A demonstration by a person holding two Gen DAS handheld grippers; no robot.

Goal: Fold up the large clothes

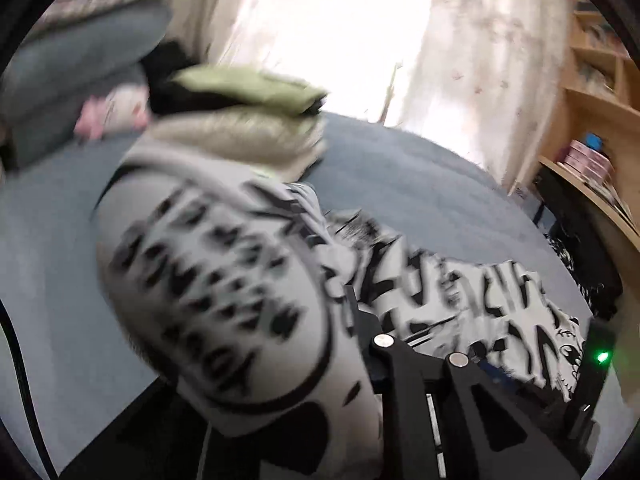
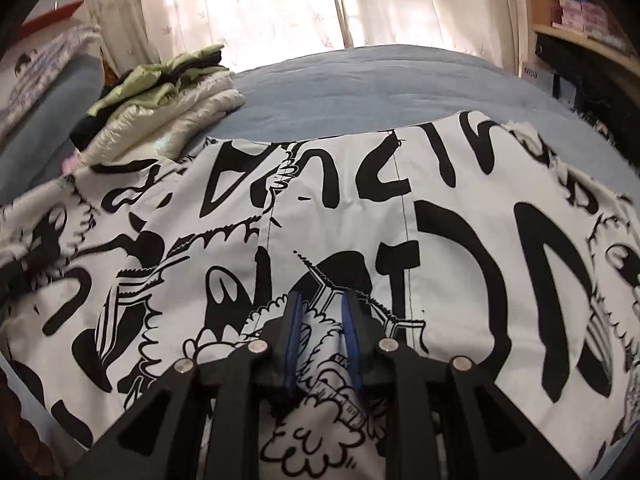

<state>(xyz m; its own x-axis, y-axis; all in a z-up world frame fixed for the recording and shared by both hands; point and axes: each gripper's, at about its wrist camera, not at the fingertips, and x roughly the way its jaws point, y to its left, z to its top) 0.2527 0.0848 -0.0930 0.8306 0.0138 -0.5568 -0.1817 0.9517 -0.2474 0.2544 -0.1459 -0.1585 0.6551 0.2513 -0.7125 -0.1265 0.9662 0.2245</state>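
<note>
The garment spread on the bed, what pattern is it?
White garment with bold black cartoon graffiti print; clearest in the right wrist view.

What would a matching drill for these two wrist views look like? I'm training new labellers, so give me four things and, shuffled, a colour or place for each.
Things:
1. printed garment
2. bedcover
3. folded pile
4. shelves

Descriptions:
A. plain blue-grey, underneath everything
B. wooden, at the right edge by the curtain
C. white with bold black graphics, spread out in front
D. pale green on cream, stacked at the far left of the bed

Pairs: 1-C, 2-A, 3-D, 4-B
</note>
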